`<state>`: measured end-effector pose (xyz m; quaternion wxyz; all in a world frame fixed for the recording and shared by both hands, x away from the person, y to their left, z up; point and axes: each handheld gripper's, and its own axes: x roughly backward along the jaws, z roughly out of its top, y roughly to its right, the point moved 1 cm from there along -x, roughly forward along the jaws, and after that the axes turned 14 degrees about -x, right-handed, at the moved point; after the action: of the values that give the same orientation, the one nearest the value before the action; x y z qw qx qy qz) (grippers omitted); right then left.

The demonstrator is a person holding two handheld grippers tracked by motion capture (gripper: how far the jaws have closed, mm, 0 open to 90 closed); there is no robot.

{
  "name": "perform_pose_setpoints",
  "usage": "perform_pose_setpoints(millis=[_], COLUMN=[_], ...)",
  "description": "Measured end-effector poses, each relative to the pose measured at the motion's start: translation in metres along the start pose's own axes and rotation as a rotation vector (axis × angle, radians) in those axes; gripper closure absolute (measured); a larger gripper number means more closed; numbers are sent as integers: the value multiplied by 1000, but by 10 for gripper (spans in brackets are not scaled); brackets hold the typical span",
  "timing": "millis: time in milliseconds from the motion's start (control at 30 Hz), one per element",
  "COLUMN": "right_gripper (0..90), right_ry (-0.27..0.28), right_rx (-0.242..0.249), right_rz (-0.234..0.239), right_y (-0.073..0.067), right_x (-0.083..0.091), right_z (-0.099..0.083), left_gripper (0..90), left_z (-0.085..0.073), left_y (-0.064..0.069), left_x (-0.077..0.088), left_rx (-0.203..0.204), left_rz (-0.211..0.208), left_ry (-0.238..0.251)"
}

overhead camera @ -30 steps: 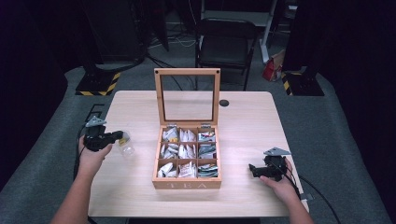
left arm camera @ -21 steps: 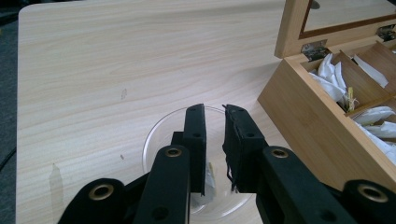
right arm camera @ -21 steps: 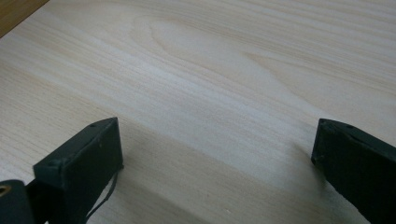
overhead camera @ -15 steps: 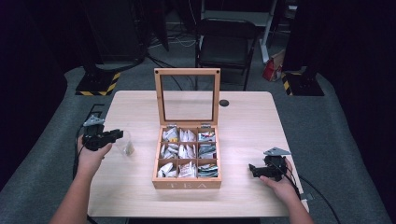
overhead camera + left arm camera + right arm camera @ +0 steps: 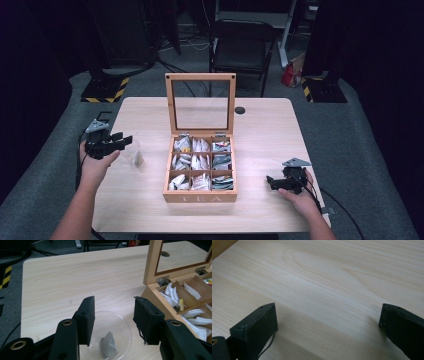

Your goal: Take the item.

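Note:
A wooden tea box (image 5: 201, 171) stands open mid-table, its glass lid (image 5: 201, 103) upright, and its compartments hold several tea bags (image 5: 200, 162). Left of it sits a clear glass cup (image 5: 134, 157) with one grey tea bag (image 5: 109, 344) inside. My left gripper (image 5: 119, 142) hovers open just above and left of the cup; in the left gripper view the cup (image 5: 110, 337) lies between and below the jaws, untouched. My right gripper (image 5: 271, 182) rests open near the table's front right, with bare wood (image 5: 324, 290) between its jaws.
The table (image 5: 260, 130) has a round cable hole (image 5: 240, 110) behind the box. A black folding chair (image 5: 242, 50) stands beyond the far edge. Yellow-black striped bases (image 5: 102, 90) sit on the grey floor at the left and right.
My left gripper has drawn back to the left, away from the cup, which stays in place with the tea bag in it. The right gripper has not moved.

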<state>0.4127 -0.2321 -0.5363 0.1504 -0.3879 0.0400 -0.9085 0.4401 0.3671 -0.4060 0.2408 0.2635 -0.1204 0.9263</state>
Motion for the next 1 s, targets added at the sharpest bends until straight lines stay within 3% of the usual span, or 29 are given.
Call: perform_pose_setpoints(millis=[200, 600, 1000], right_gripper=[12, 12, 12], right_ry=[0, 0, 0], right_rx=[0, 0, 0], right_rz=[0, 0, 0], right_y=[0, 0, 0], right_x=[0, 0, 0], right_z=[0, 0, 0], left_gripper=[462, 442, 434], left_z=[10, 24, 24], left_y=[10, 28, 42], left_x=[2, 3, -2], left_rx=[-14, -76, -106], left_rz=[-35, -66, -92], left_ry=[11, 32, 31])
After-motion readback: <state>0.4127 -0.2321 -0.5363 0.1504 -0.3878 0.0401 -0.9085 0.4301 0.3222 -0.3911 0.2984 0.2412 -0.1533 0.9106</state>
